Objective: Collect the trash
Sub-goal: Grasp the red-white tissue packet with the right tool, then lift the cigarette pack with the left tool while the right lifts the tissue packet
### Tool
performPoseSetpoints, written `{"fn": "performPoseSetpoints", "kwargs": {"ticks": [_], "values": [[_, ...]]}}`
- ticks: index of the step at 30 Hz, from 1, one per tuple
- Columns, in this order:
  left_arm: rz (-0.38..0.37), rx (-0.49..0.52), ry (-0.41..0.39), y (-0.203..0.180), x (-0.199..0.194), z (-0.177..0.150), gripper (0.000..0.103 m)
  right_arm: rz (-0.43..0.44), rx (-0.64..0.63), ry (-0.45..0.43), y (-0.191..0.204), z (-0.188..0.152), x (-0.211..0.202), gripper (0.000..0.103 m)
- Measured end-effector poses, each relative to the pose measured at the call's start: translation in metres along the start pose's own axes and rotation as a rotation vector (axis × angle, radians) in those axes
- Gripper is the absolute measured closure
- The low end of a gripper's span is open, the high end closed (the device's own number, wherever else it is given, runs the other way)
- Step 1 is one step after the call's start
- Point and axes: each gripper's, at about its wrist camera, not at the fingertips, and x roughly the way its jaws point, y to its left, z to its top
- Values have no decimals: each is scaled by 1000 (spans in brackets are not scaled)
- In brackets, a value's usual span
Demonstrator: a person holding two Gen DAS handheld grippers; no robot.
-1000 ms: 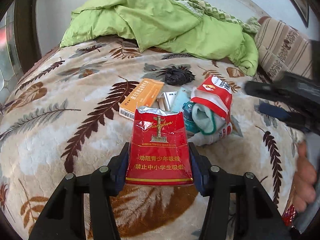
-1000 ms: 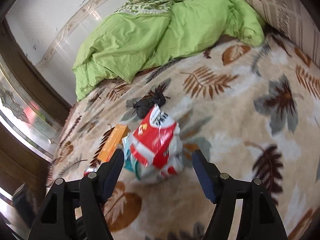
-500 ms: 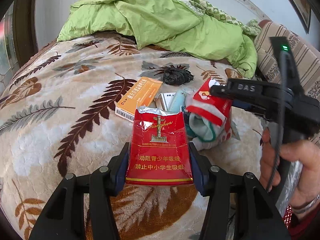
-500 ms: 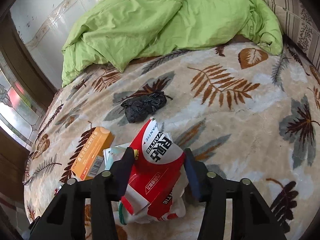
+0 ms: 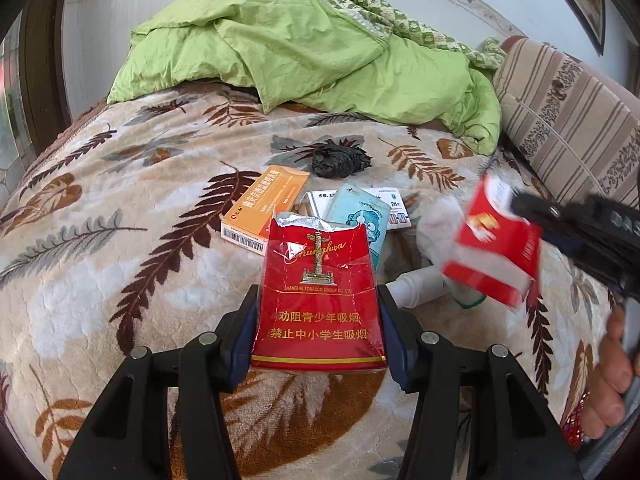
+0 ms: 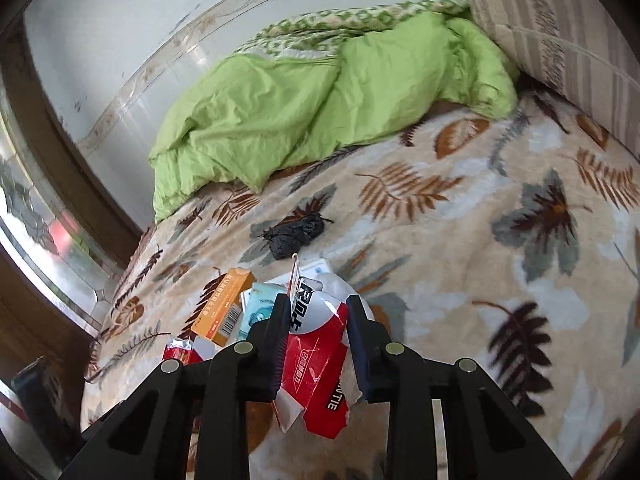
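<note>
Glossy red paper pack (image 5: 320, 308) with torn foil lip; crinkled glossy plastic wrapper (image 6: 320, 360); matt orange cardboard box (image 5: 266, 208); plush, fuzzy blanket (image 5: 120, 272); creased smooth green quilt (image 5: 304, 60); crumpled black plastic bag (image 5: 340, 160); matt black plastic fingers (image 5: 236, 344).

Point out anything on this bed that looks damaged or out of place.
Litter lies mid-blanket: an orange box, a crumpled black bag, a white bottle. The red cigarette pack in the left claw is torn open; the right claw is closing on a crushed red-and-white wrapper.
</note>
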Motion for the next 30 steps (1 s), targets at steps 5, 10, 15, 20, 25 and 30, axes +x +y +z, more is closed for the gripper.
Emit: {"fn": "performPoseSetpoints", "kwargs": {"ticks": [5,10,15,20,25,30], "values": [[-6,20,-3,-6,-1,-2,50,-27,109,81,-45,-14,-13,69],[-15,40,-10,-11,-2,-3,50,-71,145,121,-73,-24,-21,60],[-18,54,-7,-14,-2,-4,50,-116,142,122,-75,-27,-23,36],[-24,54,-6,-15,-2,-5,50,-138,131,147,-78,-30,-17,35],[-37,50,-1,-16,0,-5,50,-192,102,218,-80,-35,-4,31],[-43,63,-4,-18,-1,-5,50,-166,194,251,-89,-41,11,30]]}}
